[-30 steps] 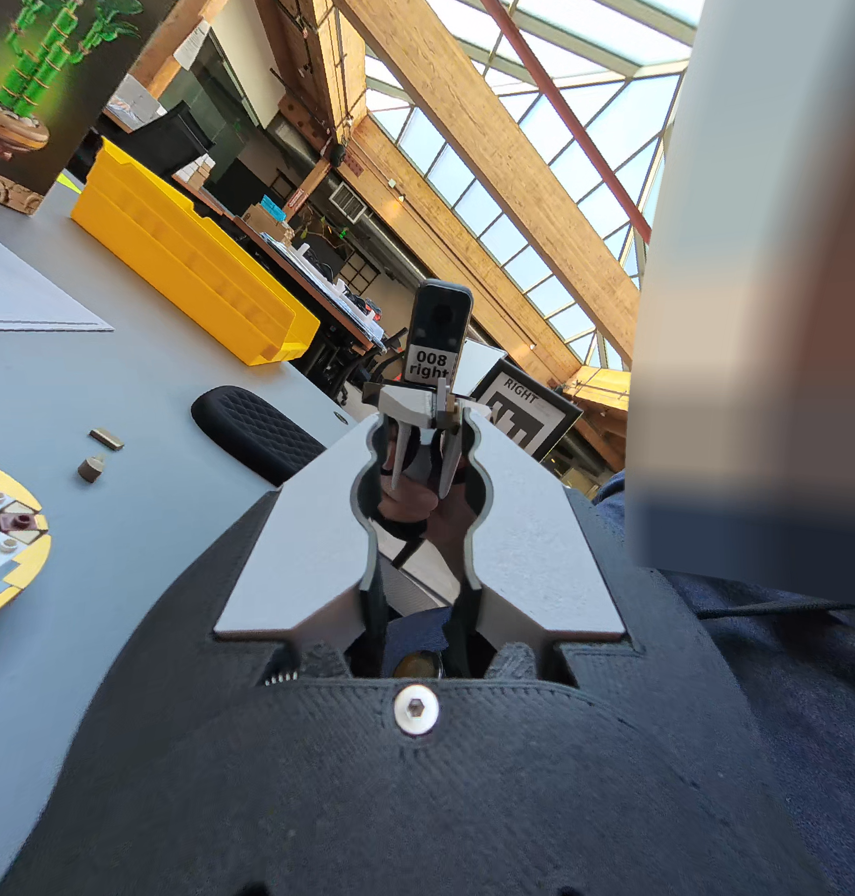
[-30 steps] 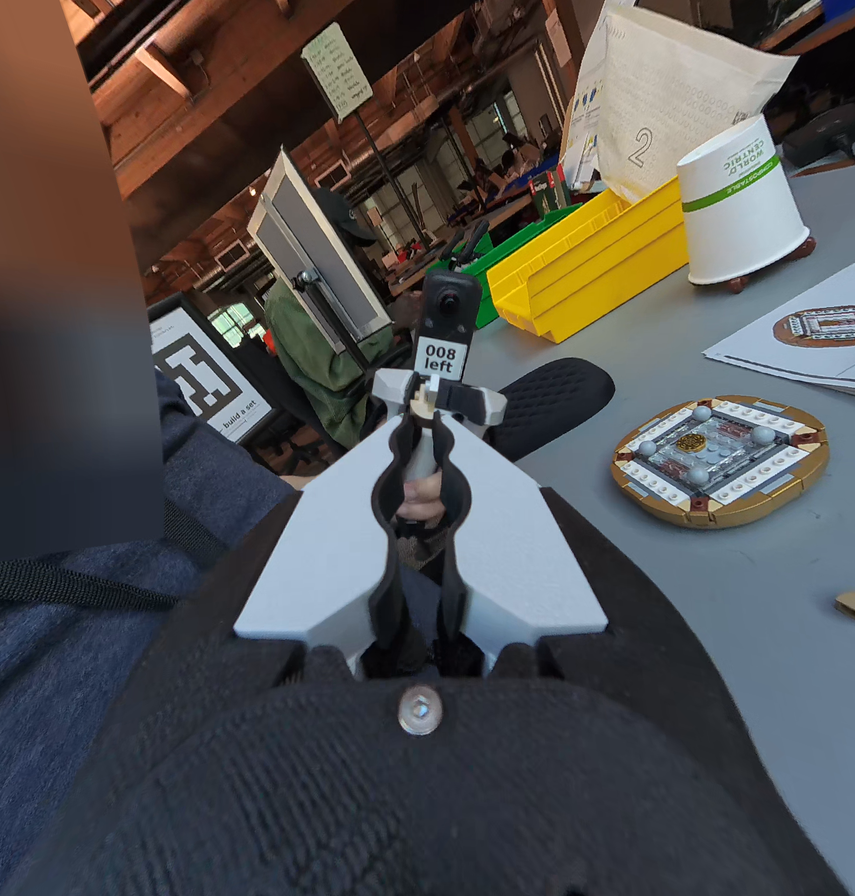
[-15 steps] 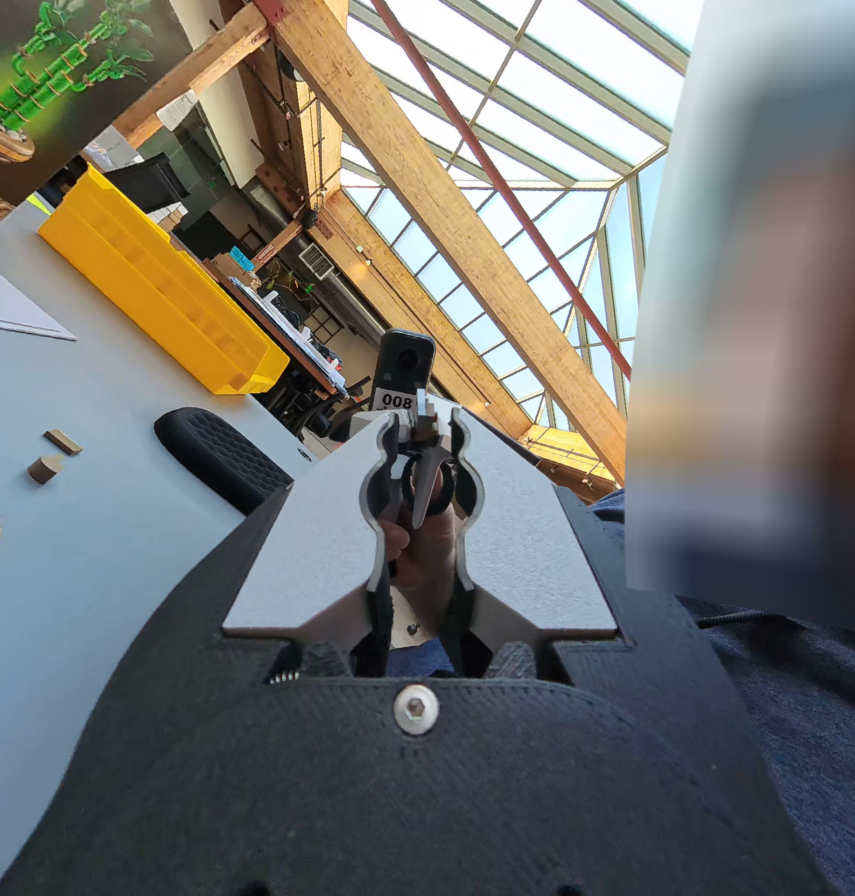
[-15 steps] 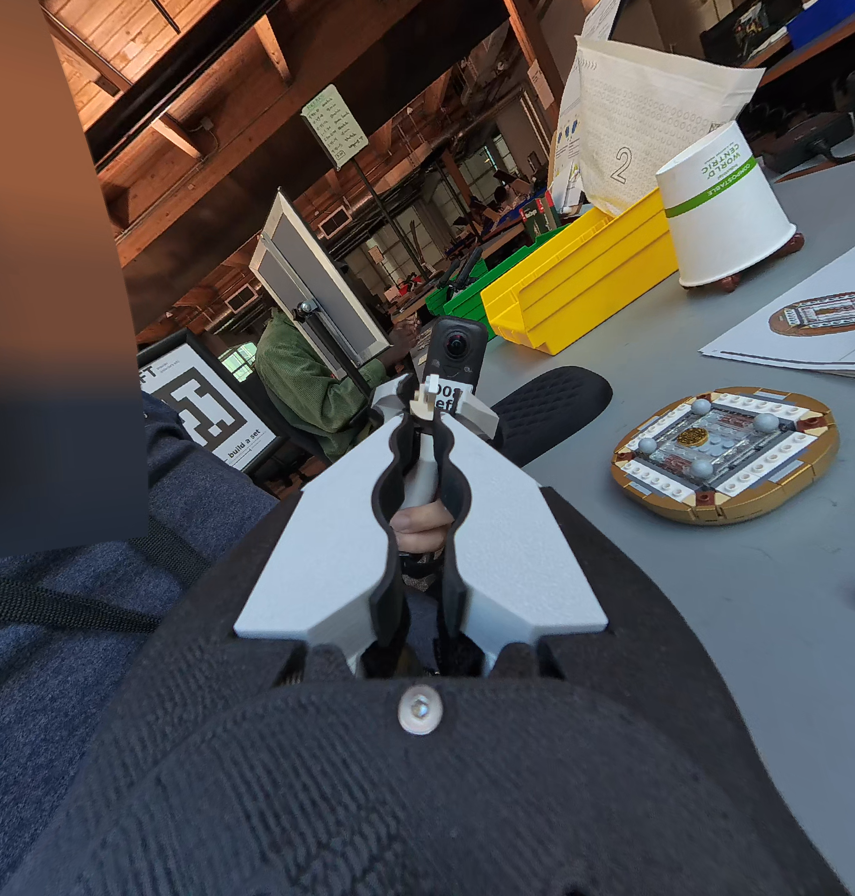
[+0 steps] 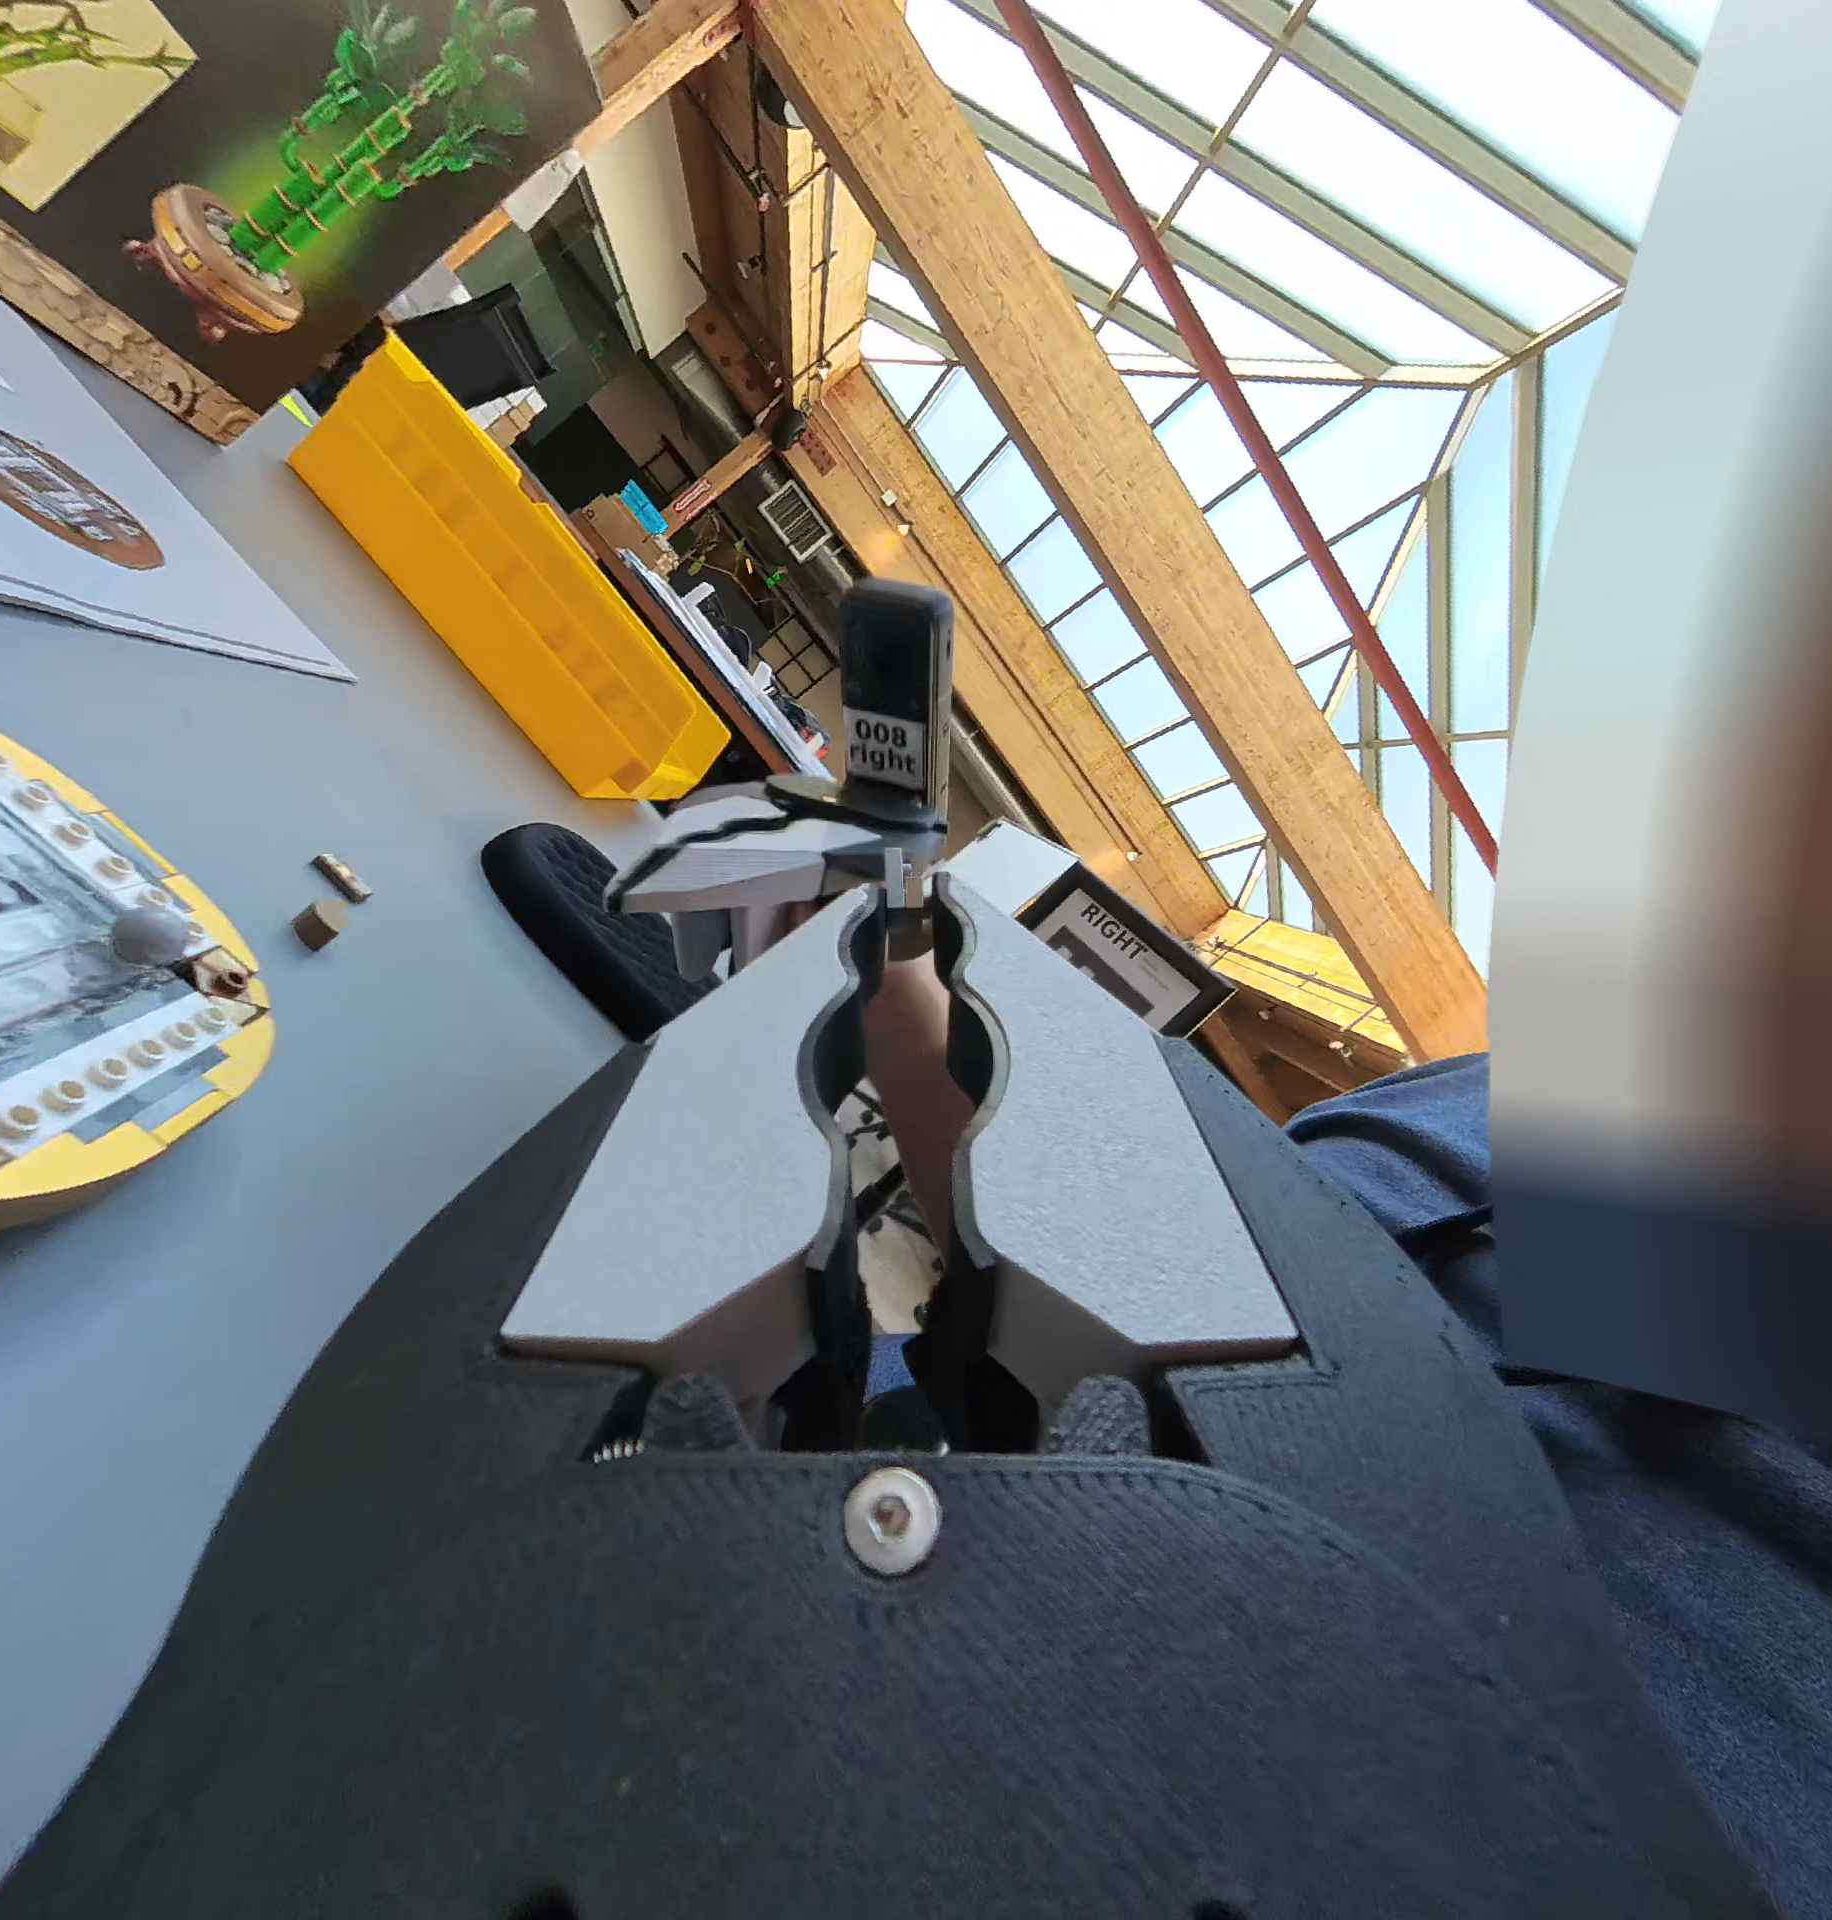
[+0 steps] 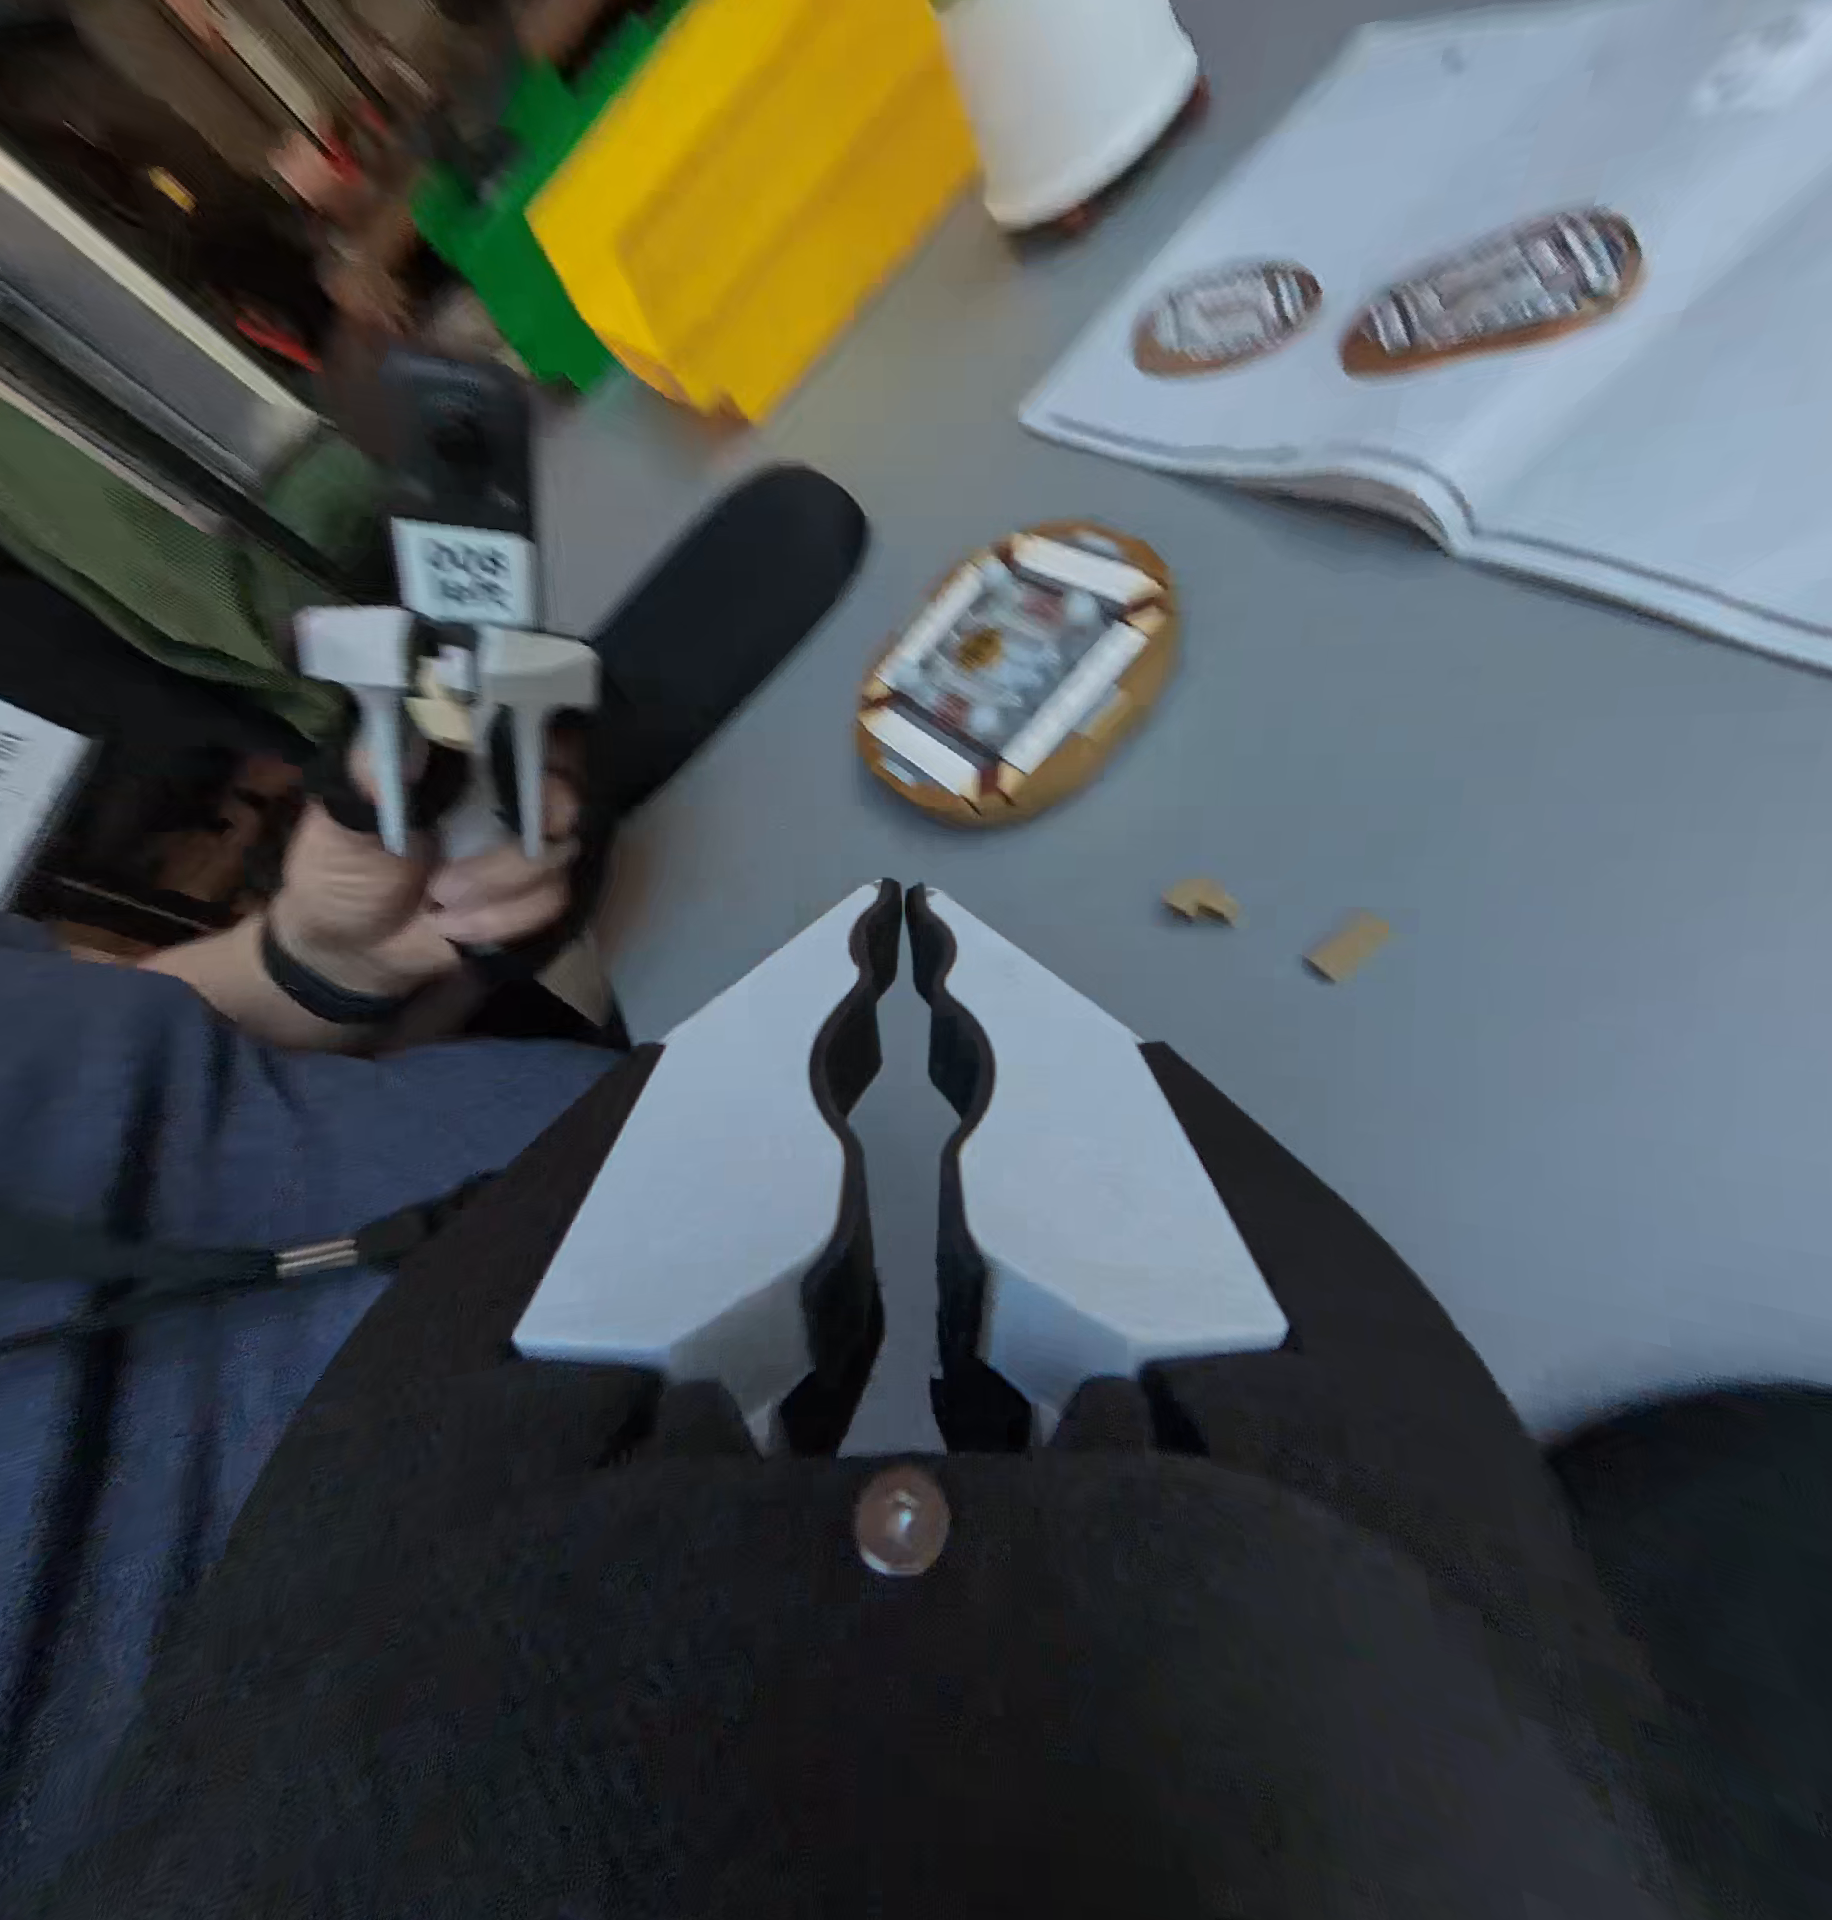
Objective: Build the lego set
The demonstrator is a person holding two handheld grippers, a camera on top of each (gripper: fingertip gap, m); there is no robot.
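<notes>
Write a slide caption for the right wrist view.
Right claw shut and empty above grey table, near round lego base and two loose tan pieces.

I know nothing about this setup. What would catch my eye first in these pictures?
Probably the round gold-rimmed lego base lying on the grey table, with two small tan pieces loose beside it. Behind it lie an open instruction booklet and a bright yellow bin. In front, the right gripper is nearly closed and empty.

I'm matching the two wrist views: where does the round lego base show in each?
Left wrist view: round lego base at the left edge, cut off.
Right wrist view: above centre, whole but blurred.
Shared landmark: the two loose tan pieces on the table beside it.
</notes>
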